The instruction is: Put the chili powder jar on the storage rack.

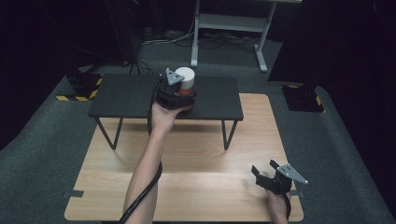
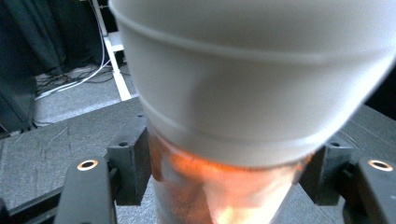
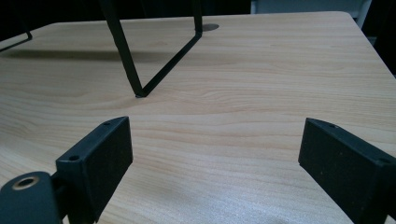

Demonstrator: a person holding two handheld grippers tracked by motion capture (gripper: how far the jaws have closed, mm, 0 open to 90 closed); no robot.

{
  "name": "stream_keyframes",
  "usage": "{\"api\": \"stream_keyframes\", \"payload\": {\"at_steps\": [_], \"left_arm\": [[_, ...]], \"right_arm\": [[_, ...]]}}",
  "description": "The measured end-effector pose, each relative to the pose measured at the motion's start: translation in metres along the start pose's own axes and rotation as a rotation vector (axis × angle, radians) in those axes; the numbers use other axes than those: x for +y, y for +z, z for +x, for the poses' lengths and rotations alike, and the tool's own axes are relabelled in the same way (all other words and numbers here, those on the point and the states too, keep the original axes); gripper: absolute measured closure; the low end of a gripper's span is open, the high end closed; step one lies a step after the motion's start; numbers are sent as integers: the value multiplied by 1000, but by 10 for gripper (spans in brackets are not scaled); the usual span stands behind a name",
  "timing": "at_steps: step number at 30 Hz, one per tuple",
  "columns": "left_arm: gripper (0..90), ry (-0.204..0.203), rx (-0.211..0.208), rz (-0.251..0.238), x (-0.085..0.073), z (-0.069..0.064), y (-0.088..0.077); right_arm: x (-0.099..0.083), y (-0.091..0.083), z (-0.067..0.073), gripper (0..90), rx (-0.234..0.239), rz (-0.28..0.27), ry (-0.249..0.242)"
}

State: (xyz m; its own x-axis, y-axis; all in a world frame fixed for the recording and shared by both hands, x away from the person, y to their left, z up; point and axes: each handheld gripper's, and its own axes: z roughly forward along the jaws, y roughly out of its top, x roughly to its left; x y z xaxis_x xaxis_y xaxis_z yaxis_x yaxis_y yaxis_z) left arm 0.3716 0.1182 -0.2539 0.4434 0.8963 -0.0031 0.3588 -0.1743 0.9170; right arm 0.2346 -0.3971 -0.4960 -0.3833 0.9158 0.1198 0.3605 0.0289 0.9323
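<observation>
The left claw [image 1: 180, 93] is pinched around a jar [image 1: 186, 80] with a broad white lid and a clear body showing orange-red contents, and the jar sits at the rear middle of the black raised shelf [image 1: 126, 95] that stands on the wooden desk [image 1: 196, 158]. In the left gripper view the jar [image 2: 243, 93] looms right in front of the camera, its white lid on top and the translucent body between the two black jaws, which press it from either side just under the lid. Whether the jar's base rests on the shelf or hangs just above it cannot be told from these pictures. The right claw [image 1: 270, 173] lies low near the front right corner of the desk, well apart from the jar, with its jaws spread wide and nothing between them; the right gripper view shows bare wood and one of the shelf's thin black legs [image 3: 140, 70] ahead. The step in hand looks like the handling of the jar on the shelf, either the grasp just made to lift it or the setting down before release. If it is a lift, the next move calls for a firm, level pull straight up so the lid does not slip through the grip; if a placement, a gentle opening once the base sits flat.
</observation>
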Motion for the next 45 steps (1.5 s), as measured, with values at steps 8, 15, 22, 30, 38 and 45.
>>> {"api": "stream_keyframes", "payload": {"at_steps": [8,15,22,30,38,45], "left_arm": [[312,-6,-9,-31,-9,3,0],[309,-3,-9,-53,-15,3,0],[174,-78,-11,-25,-13,5,3],[81,-76,13,-41,-26,7,-12],[66,-15,46,-76,-57,8,-54],[65,39,26,-96,-103,8,-90]], "right_arm": [[-3,-1,-2,96,7,-22,16],[-3,-2,-2,96,-1,-22,24],[-4,-2,-2,96,1,-24,24],[-4,-3,-2,96,5,-22,18],[-4,-4,-2,96,8,-20,16],[-2,-3,0,96,3,-3,6]]}}
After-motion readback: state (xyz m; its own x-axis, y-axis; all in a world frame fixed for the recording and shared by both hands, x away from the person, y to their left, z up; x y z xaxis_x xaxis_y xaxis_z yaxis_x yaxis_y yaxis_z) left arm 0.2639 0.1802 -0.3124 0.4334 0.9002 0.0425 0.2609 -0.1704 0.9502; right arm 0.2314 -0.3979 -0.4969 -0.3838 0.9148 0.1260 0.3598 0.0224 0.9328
